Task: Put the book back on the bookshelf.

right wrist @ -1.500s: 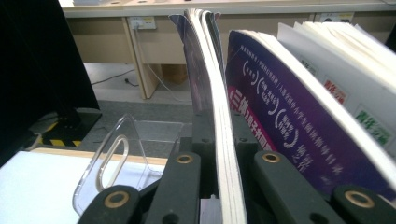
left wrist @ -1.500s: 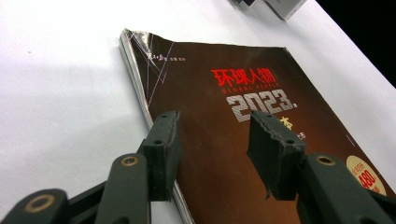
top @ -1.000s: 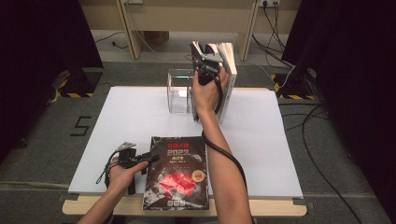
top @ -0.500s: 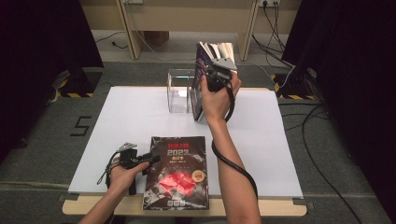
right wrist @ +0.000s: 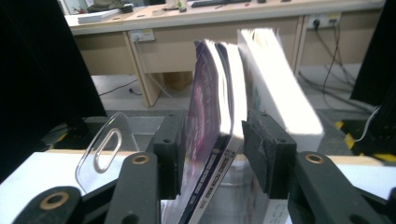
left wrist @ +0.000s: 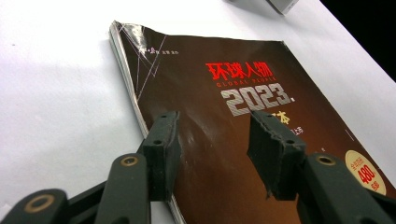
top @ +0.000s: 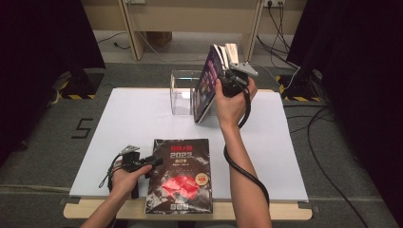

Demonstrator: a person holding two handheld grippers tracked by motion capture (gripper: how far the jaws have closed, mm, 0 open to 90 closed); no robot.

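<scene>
Change since a second ago: right gripper point(top: 227, 84) has swung the purple-covered magazine point(top: 205, 88) from near-upright at the clear holder point(top: 181, 90) to a lean, top edge tipped away, bottom corner low over the table point(top: 128, 118) just beside the holder. Looks like a pull-out in progress rather than a put-in, but direction can't be settled from this alone; either way the magazine is off the stack and carried by one hand. Right jaws are clamped on its lower part, spine side, pads on both covers per the right gripper view point(right wrist: 212, 140). A thicker white book point(right wrist: 275, 93) stands just behind it, leaning the same way, not gripped. Magazine itself: thin, glossy purple-dark cover, pages fanning a little at the top, so floppy — likely to sag or splay if tilted further. Left gripper point(top: 142, 164) hasn't shifted over the same second: low at the near left of the table, jaws apart, tips resting on or just above the left edge of the dark magazine point(top: 180, 175) lying flat, cover up, at the near edge. That one has a brown-black cover with red title and "2023" point(left wrist: 254, 100), far-left corner creased and scuffed. Whether the left jaws press it or only hover can't be told.
</scene>
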